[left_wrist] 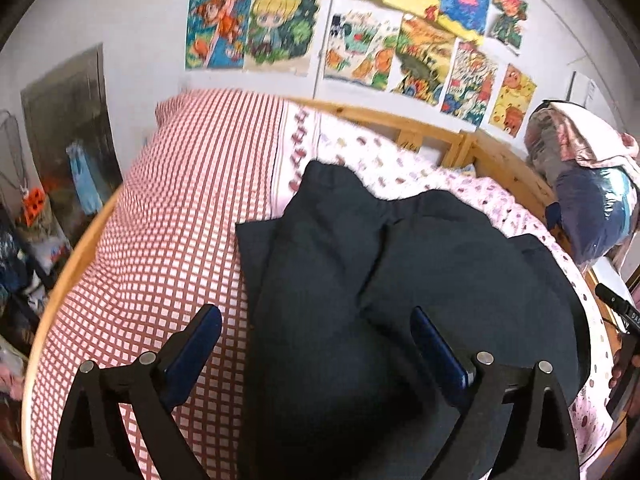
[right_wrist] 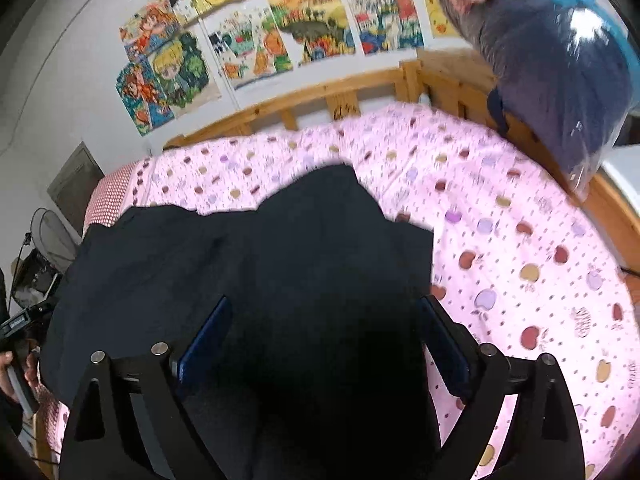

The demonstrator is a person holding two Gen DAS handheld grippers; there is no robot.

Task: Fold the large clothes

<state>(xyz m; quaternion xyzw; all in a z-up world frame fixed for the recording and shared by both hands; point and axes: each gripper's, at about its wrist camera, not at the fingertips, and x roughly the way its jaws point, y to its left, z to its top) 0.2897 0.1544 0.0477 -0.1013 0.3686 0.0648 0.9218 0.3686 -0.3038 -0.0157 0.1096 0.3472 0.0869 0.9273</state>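
Note:
A large dark navy garment [left_wrist: 360, 280] lies crumpled on the bed, partly on the pink apple-print sheet [left_wrist: 460, 184] and partly on the red checked cover [left_wrist: 180, 220]. My left gripper [left_wrist: 316, 320] is open above the garment's near left part, its jaws wide and empty. The garment also shows in the right wrist view [right_wrist: 240, 260]. My right gripper [right_wrist: 324, 312] is open above the garment's near right part, empty, with the pink sheet [right_wrist: 520, 260] just to its right. The other gripper's handle shows at the frame edges.
A wooden bed frame [left_wrist: 500, 160] runs along the back and right. Bagged bedding [right_wrist: 560, 60] is stacked on the right corner of the frame. Drawings [left_wrist: 360, 40] cover the wall. A fan [right_wrist: 52, 236] and clutter stand to the left of the bed.

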